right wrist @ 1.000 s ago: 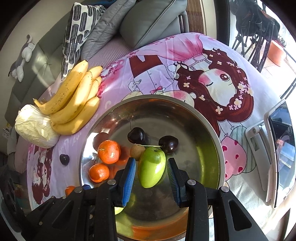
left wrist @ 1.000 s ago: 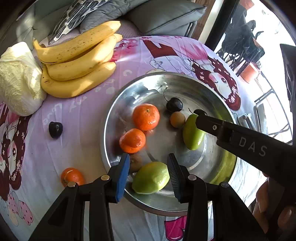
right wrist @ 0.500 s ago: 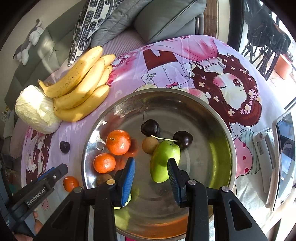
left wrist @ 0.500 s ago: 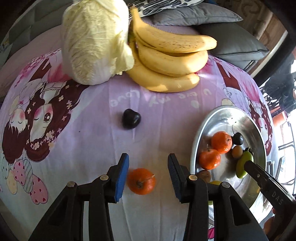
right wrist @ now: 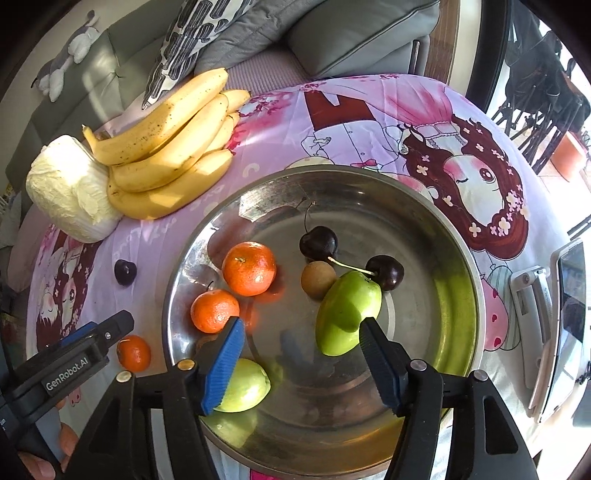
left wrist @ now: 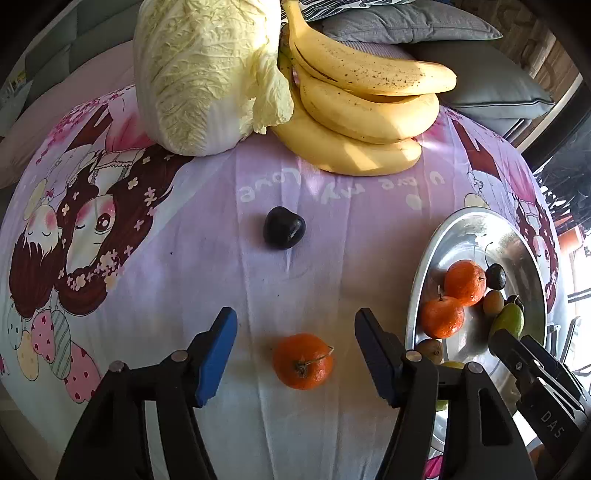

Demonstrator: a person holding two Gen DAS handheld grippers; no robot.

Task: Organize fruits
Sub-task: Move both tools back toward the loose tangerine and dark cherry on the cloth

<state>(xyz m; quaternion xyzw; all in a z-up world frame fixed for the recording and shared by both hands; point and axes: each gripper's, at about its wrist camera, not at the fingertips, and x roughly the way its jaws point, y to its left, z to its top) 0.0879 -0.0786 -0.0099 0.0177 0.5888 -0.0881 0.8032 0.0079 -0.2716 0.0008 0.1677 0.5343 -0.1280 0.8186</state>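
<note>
A steel bowl (right wrist: 461, 266) holds two tangerines (right wrist: 249, 268), two cherries, a small brown fruit, a green mango (right wrist: 347, 314) and a pale green fruit (right wrist: 245, 386). My right gripper (right wrist: 301, 334) is open above the bowl, empty, its right finger just in front of the mango. My left gripper (left wrist: 295, 326) is open over the cloth, with a loose tangerine (left wrist: 302, 361) lying between its fingers, untouched. A dark cherry (left wrist: 283, 232) lies on the cloth beyond it. The bowl (left wrist: 469, 229) shows at right in the left wrist view.
A bunch of bananas (left wrist: 362, 122) and a napa cabbage (left wrist: 203, 74) lie at the far side of the cloth-covered table. Grey sofa cushions (right wrist: 351, 33) sit behind. A phone on a stand (right wrist: 554, 314) is right of the bowl.
My left gripper left the bowl, swung left to the loose tangerine and opened wider around it. My right gripper opened, releasing the mango, and drew back slightly.
</note>
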